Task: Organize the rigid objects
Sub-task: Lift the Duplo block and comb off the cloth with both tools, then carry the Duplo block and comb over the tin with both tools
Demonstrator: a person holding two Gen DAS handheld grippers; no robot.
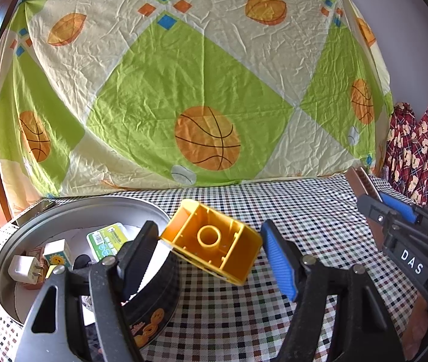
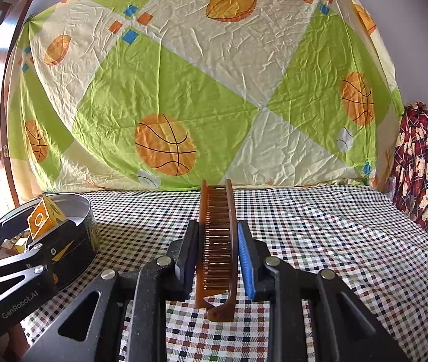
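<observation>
From the left wrist view, the left gripper [image 1: 211, 250] has a yellow toy building block [image 1: 212, 242] between its jaws, hollow underside turned toward the camera, tilted, one corner against the dark left finger; on the other side a gap seems to show before the blue pad [image 1: 279, 261], so whether the block is truly pinched cannot be told. Just left of and below the jaws stands a round tin [image 1: 153, 295] with a cookie print on its dark wall, holding a white plug adapter [image 1: 23, 270], a small box with a sun face [image 1: 58, 252] and a green-and-white packet [image 1: 107, 238]. Off to the right of the jaws the right gripper [image 1: 377, 199] reaches in over the checkered tablecloth [image 1: 304, 211] — a brown strip showing between its fingers. From the right wrist view, the right gripper [image 2: 217, 241] is closed on a brown folding comb [image 2: 217, 241], which stands on edge between the pads and runs forward past the fingertips, its hinged end hanging back behind them. Far left of these jaws the left gripper [image 2: 43, 223] holds the yellow block [image 2: 43, 217] at the tin's [image 2: 87, 232] near rim. A basketball-print sheet [image 2: 183, 90] hangs behind the table.
</observation>
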